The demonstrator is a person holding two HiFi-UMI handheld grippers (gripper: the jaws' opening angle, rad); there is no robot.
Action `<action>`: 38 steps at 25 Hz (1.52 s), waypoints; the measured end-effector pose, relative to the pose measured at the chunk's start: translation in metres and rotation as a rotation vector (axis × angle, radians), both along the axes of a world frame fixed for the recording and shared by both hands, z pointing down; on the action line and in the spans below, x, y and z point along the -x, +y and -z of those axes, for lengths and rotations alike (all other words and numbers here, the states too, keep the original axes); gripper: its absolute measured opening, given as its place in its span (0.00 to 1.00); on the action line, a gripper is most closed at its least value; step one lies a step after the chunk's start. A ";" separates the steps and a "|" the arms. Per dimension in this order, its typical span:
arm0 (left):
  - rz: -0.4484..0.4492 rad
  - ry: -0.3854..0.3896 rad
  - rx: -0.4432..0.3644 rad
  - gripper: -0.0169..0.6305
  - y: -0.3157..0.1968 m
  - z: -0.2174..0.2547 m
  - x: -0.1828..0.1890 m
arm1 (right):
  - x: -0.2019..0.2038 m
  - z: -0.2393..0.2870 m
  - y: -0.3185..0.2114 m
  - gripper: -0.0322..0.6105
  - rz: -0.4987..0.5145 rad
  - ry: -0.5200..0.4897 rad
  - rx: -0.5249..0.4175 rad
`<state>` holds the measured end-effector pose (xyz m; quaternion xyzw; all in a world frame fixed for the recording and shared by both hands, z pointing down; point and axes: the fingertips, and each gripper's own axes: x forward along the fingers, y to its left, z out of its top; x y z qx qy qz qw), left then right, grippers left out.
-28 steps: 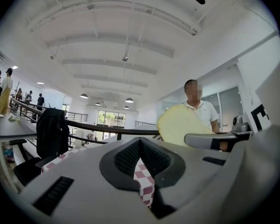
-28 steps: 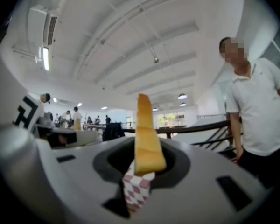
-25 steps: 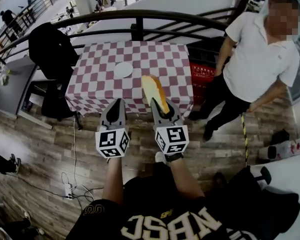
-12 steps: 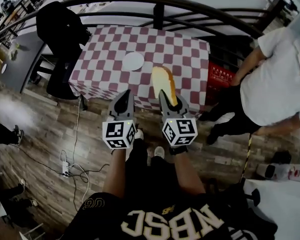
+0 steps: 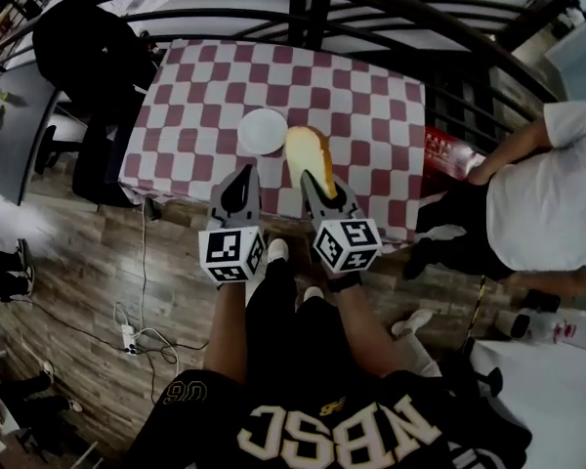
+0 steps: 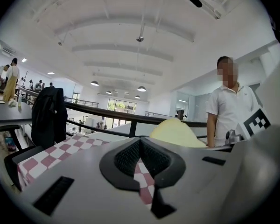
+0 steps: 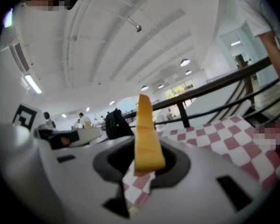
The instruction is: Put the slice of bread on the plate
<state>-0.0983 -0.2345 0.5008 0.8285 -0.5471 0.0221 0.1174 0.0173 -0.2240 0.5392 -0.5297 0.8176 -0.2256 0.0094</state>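
Note:
A small white plate sits mid-table on the red-and-white checked cloth. My right gripper is shut on the slice of bread, which stands on edge over the cloth just right of the plate. In the right gripper view the slice rises upright between the jaws of that gripper. My left gripper hovers at the table's near edge, below the plate, shut and empty. In the left gripper view its tips meet, and the bread shows to the right.
A dark metal railing runs behind the table. A black jacket hangs over a chair at the table's left. A person in a white shirt stands at the right. Cables lie on the wooden floor.
Both grippers have moved forward and down toward the table. The bread, still held, now hangs over the cloth beside the plate instead of short of the table.

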 end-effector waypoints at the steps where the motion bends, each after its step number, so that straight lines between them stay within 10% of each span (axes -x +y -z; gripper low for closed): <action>1: -0.009 0.004 0.008 0.06 -0.010 -0.006 0.003 | 0.004 -0.010 -0.012 0.20 -0.004 -0.013 0.023; 26: 0.074 -0.004 0.247 0.06 -0.101 -0.111 0.033 | 0.081 -0.218 -0.158 0.20 0.112 0.059 0.537; 32: 0.085 -0.013 0.270 0.06 -0.096 -0.117 0.021 | 0.060 -0.227 -0.158 0.51 0.111 0.156 0.579; 38: 0.106 -0.017 0.267 0.06 -0.098 -0.111 0.012 | 0.039 -0.219 -0.158 0.60 0.137 0.218 0.549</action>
